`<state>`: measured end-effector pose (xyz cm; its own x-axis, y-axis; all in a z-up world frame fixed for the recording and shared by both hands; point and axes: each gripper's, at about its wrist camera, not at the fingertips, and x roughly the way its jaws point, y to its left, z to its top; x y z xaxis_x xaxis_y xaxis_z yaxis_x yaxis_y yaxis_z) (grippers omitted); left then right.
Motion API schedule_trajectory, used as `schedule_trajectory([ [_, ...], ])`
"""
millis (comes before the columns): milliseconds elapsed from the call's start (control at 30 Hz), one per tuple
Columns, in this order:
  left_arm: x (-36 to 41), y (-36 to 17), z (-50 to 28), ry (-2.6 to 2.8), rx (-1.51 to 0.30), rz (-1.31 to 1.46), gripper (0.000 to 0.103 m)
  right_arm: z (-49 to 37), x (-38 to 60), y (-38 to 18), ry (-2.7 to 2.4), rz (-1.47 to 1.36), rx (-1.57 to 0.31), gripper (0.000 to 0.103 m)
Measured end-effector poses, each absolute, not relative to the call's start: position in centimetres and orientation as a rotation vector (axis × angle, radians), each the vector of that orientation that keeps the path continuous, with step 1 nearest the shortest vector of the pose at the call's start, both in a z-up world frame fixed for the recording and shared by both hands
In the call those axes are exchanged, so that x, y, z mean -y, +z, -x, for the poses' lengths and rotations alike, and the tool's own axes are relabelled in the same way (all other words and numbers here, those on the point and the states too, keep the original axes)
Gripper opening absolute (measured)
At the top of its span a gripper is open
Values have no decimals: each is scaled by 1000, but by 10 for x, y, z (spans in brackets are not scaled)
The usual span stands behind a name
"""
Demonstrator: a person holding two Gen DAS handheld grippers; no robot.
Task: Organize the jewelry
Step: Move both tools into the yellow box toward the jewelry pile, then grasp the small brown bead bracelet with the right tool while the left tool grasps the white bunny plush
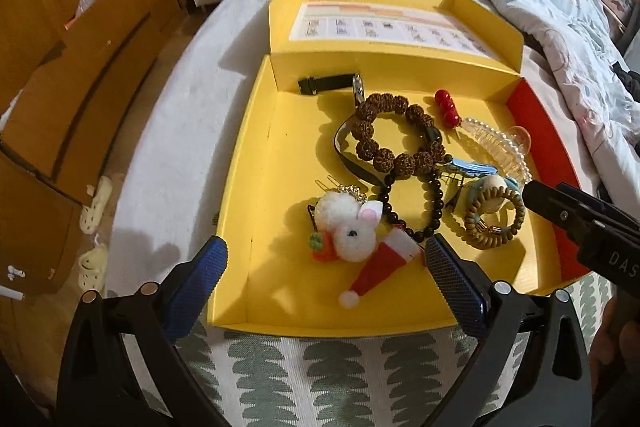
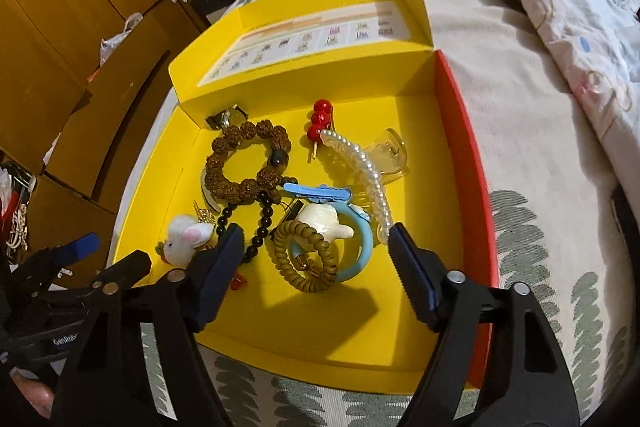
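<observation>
both grippers, left gripper (image 1: 326,267) and right gripper (image 2: 316,255), hover spread and empty over the yellow box (image 2: 320,339). the coiled hair tie (image 2: 304,259) lies tangled with the blue ring (image 2: 362,251), so a pinch could drag both.

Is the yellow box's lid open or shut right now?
Open. The lid is folded back behind the yellow box, its printed inside facing up, leaving the jewelry uncovered.

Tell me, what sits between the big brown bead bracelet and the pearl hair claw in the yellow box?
A blue hair clip lies between the brown bead bracelet and the pearl hair claw, clearest in the right wrist view.
</observation>
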<state>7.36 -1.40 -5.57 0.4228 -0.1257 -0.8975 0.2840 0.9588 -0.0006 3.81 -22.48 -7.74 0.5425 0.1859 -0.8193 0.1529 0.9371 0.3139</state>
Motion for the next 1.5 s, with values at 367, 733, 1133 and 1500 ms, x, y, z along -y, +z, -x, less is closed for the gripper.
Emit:
schedule_trajectory([
  [367,6,-67,-90,-275,-1206,-110,92,-47,219,-94,42,-369,-1072,46],
  [733,9,-83,-97,-314,-1290,-85,77,-51,218,-106,47,-376,-1109,33],
  [1133,11,-105,-109,-338,-1370,-56,64,-53,215,-115,46,-368,-1131,20],
  [1500,4,-109,-113,-361,-1378,-17,50,-52,213,-115,53,-358,-1130,13],
])
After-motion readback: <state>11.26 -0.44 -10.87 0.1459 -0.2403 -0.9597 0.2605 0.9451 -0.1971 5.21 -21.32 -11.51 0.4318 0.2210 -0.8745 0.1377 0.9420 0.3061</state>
